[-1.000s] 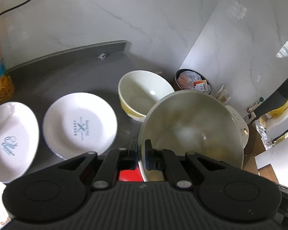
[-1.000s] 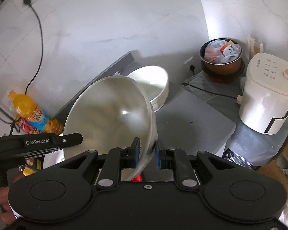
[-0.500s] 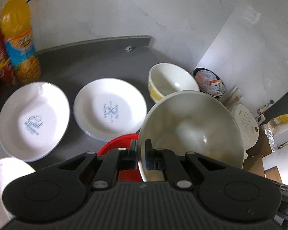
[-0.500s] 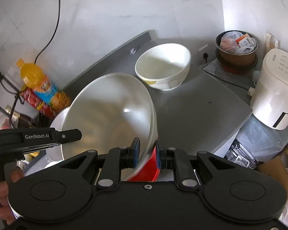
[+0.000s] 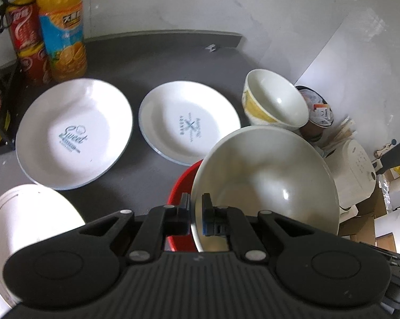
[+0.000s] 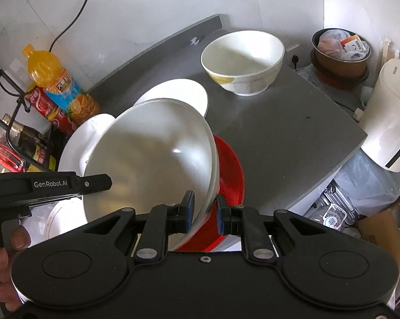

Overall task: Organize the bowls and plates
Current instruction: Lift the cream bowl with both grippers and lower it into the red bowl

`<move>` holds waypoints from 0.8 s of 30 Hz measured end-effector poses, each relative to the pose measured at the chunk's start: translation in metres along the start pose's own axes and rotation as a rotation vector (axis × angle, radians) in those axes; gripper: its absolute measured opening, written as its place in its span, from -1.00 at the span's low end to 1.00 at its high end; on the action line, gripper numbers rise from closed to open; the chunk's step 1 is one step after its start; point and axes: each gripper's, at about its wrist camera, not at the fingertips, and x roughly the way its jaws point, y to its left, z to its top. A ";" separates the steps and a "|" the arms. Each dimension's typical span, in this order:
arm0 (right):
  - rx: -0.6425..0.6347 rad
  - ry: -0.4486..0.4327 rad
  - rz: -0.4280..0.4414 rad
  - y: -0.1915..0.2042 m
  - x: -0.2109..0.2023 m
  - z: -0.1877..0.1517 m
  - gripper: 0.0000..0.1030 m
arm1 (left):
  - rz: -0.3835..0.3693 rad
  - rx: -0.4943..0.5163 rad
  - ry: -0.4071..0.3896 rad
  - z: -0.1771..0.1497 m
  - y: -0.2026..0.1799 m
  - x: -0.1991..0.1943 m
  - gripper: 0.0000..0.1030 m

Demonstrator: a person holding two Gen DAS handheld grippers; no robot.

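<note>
Both grippers hold one large pale bowl (image 5: 266, 183) above the grey counter (image 5: 152, 55). My left gripper (image 5: 196, 214) is shut on its left rim. My right gripper (image 6: 203, 212) is shut on its right rim; the bowl also shows in the right wrist view (image 6: 152, 159). A red dish (image 6: 230, 170) lies under the bowl, partly hidden. On the counter sit a "Sweet" plate (image 5: 72, 133), a "Bakery" plate (image 5: 189, 122), a white and yellow bowl (image 5: 274, 101) and another white plate (image 5: 27, 218) at the near left.
An orange juice bottle (image 5: 61, 26) and red cans (image 5: 27, 45) stand at the back left by a black wire rack (image 6: 11, 122). A white appliance (image 6: 391, 117) and a brown pot of packets (image 6: 341, 50) sit beyond the counter's right edge. A marble wall backs the counter.
Both grippers have pulled back and up with the bowl. More of the counter shows now: both plates, the bottle and the red dish have come into view.
</note>
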 end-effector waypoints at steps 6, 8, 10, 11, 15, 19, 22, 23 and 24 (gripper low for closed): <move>-0.003 0.025 -0.022 0.002 0.010 -0.004 -0.67 | 0.008 -0.005 0.018 -0.001 0.007 0.006 -0.91; -0.006 0.035 -0.031 0.002 0.015 -0.005 -0.67 | 0.013 -0.001 0.025 -0.001 0.007 0.009 -0.90; -0.008 0.045 -0.040 0.002 0.019 -0.006 -0.67 | 0.016 -0.004 0.039 -0.002 0.008 0.014 -0.91; -0.005 0.048 -0.044 0.002 0.021 -0.006 -0.67 | 0.019 -0.004 0.045 -0.002 0.009 0.016 -0.91; -0.001 0.058 -0.054 0.004 0.027 -0.004 -0.67 | 0.037 0.006 0.069 -0.003 0.009 0.024 -0.91; -0.024 0.070 -0.072 0.008 0.031 -0.004 -0.67 | 0.045 0.020 0.077 -0.004 0.009 0.029 -0.90; -0.032 0.074 -0.092 0.010 0.033 -0.004 -0.67 | 0.052 0.033 0.077 -0.003 0.008 0.030 -0.90; -0.035 0.074 -0.107 0.011 0.034 -0.004 -0.67 | 0.052 0.033 0.079 -0.002 0.009 0.030 -0.90; -0.031 0.066 -0.110 0.011 0.035 -0.004 -0.67 | 0.052 0.032 0.084 -0.001 0.009 0.030 -0.90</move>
